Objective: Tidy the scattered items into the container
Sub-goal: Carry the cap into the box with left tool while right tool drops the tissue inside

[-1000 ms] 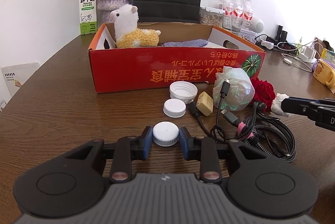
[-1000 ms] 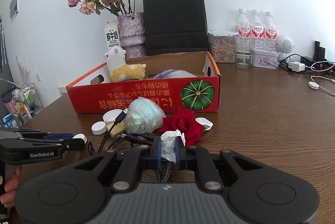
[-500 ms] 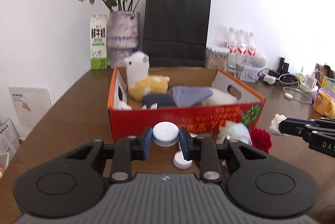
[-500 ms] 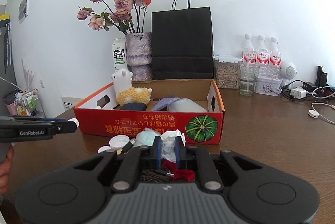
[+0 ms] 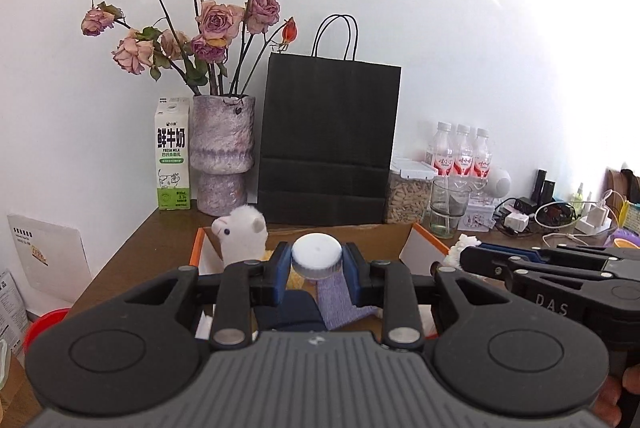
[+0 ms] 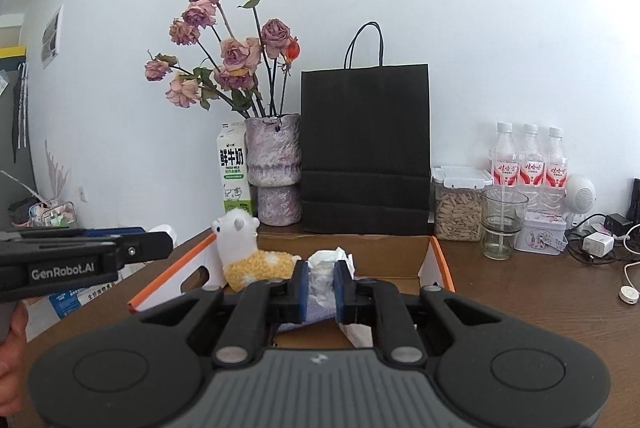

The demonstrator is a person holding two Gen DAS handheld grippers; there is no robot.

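Observation:
My left gripper [image 5: 317,260] is shut on a white bottle cap [image 5: 316,256], held in the air over the open cardboard box [image 5: 422,240]. My right gripper [image 6: 321,278] is shut on a crumpled white tissue [image 6: 326,266], also above the box [image 6: 440,264]. Inside lie a white-and-yellow plush alpaca [image 6: 250,256], a lilac cloth [image 5: 334,298] and a dark blue item [image 5: 290,312]. In the left wrist view the right gripper [image 5: 460,252] comes in from the right with the tissue [image 5: 460,248] at its tip. The left gripper [image 6: 170,234] shows at the left of the right wrist view.
Behind the box stand a milk carton [image 5: 173,153], a vase of dried roses [image 5: 222,155] and a black paper bag [image 5: 328,143]. To the right are a seed jar [image 6: 458,203], a glass [image 6: 502,224], water bottles [image 6: 530,163] and chargers with cables [image 6: 600,244].
Both grippers rose from the tabletop and moved forward over the box, carrying the cap and the tissue. The scattered items on the table have dropped out of view.

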